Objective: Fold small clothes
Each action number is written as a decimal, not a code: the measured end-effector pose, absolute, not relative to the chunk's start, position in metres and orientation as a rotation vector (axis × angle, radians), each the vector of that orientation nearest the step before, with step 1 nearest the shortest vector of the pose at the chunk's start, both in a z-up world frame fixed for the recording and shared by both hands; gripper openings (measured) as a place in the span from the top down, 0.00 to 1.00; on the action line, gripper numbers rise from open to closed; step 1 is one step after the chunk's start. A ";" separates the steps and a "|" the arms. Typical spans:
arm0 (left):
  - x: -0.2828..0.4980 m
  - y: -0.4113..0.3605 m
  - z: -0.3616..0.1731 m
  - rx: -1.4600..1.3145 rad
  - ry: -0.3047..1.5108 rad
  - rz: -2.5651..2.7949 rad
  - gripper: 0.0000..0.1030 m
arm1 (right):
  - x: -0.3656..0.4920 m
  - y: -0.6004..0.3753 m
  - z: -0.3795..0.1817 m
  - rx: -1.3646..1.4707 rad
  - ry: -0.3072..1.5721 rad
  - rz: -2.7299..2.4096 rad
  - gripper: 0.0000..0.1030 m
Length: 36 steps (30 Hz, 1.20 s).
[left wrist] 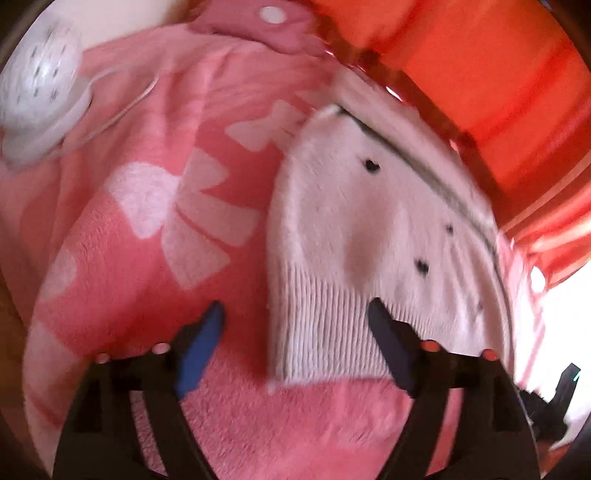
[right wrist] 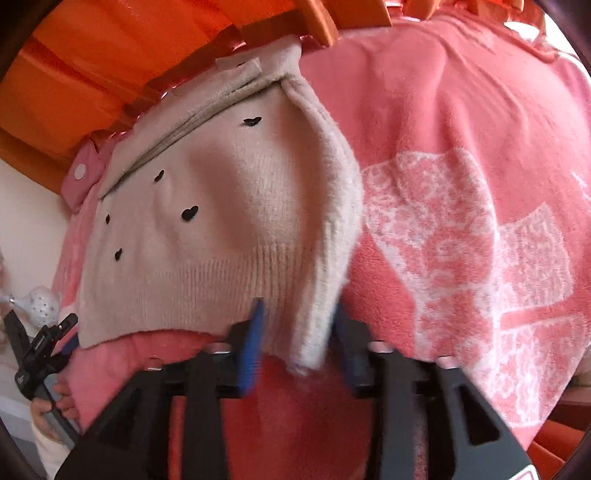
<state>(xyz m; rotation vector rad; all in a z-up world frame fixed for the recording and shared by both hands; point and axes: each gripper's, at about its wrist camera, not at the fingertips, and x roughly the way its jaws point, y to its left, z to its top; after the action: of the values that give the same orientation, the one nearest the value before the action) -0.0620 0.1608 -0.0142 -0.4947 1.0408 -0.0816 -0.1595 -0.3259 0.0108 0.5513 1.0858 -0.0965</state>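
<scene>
A small cream knitted sweater with black hearts (left wrist: pixel 369 236) lies on a pink fleece blanket with white bows (left wrist: pixel 155 229). The left tongs (left wrist: pixel 295 314) hover spread apart over its ribbed hem; the right tongs (right wrist: pixel 297 325) clamp a folded sleeve. Blurred frames suggest speed; the fuzzy sleeve could slip, undoing the fold

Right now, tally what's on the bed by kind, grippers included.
Sweater: 1
Pink blanket: 1
White toy: 1
Pink dotted item: 1
Grippers: 2, left open, right closed on the sweater's edge
Total: 6
</scene>
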 end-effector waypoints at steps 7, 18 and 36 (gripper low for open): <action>-0.044 0.131 -0.026 -0.346 1.131 -0.111 0.57 | -0.150 -0.322 0.005 0.591 1.101 -0.092 0.88; -0.131 0.157 0.044 -0.258 1.025 -0.268 0.94 | -0.271 -0.317 0.061 0.462 0.879 -0.102 0.94; -0.033 0.130 0.138 -0.246 0.728 -0.273 0.94 | -0.163 -0.361 0.153 0.603 0.508 -0.024 0.94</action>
<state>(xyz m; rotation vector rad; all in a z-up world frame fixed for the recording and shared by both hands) -0.0326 0.1299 0.1381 -0.2462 0.7284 -0.2727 -0.1630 -0.3614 0.1527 0.6027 0.5084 -0.0237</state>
